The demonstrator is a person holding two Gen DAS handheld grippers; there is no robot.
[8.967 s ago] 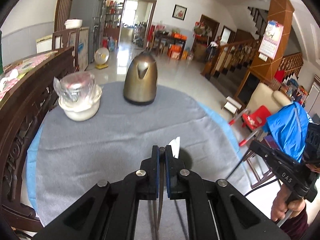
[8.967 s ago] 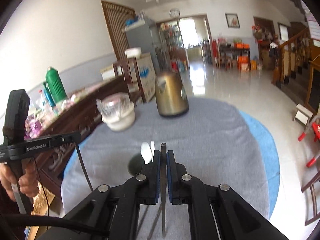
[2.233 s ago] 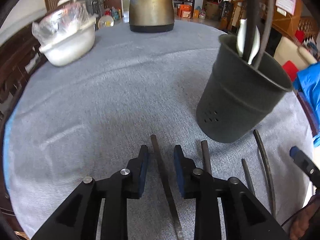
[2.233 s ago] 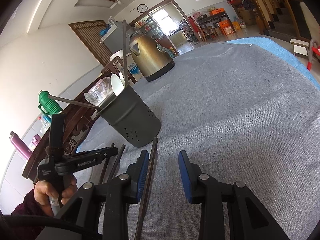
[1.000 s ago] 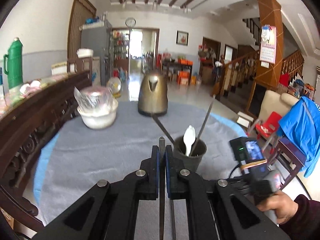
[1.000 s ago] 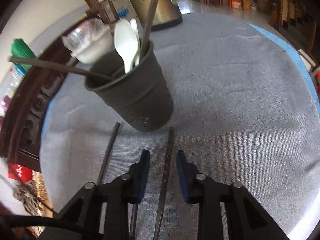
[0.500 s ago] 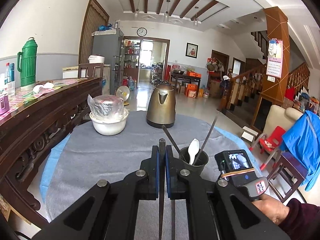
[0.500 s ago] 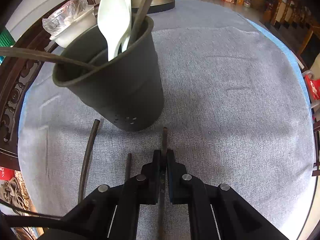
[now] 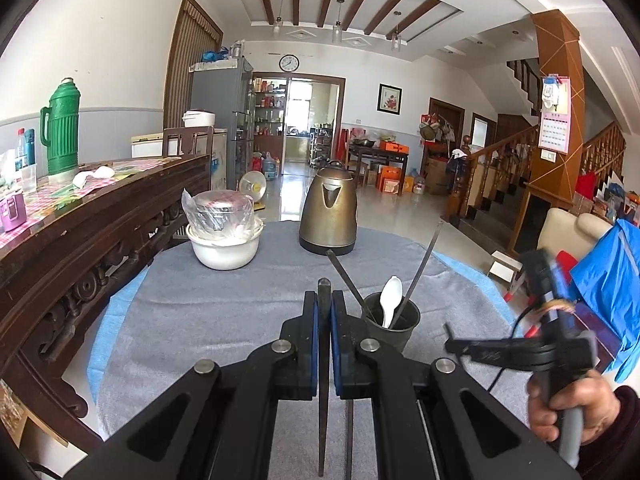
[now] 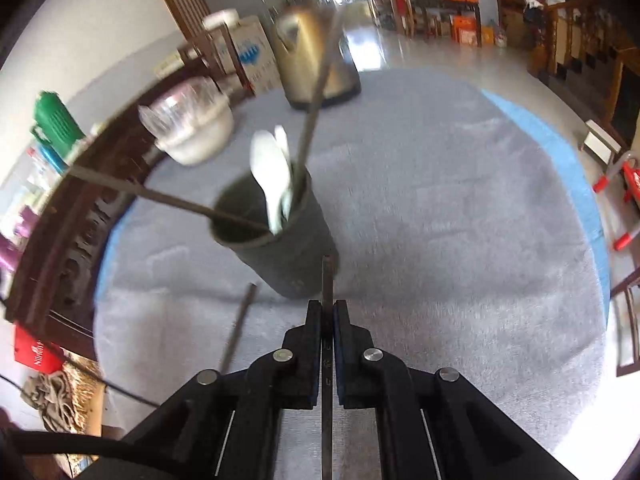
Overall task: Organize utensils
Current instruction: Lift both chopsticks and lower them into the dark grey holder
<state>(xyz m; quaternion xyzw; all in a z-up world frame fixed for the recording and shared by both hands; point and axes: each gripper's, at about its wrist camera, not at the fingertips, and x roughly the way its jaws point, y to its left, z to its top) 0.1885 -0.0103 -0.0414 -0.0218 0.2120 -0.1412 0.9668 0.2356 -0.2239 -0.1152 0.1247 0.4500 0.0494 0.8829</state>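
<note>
Two chopsticks (image 9: 323,380), each pinched btwn fingers (image 9: 310,344)

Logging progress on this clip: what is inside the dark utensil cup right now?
The utensil cup holds white spoons and two dark chopsticks leaning out opposite ways. Their lower ends and the cup's bottom are hidden by its wall.

The table (image 9: 208,312) carries one dark holder (image 9: 392,326), one kettle (image 9: 329,216) and one white bowl (image 9: 224,250). The holder contains two chopsticks (image 9: 420,276) and two white spoons (image 10: 272,176).
</note>
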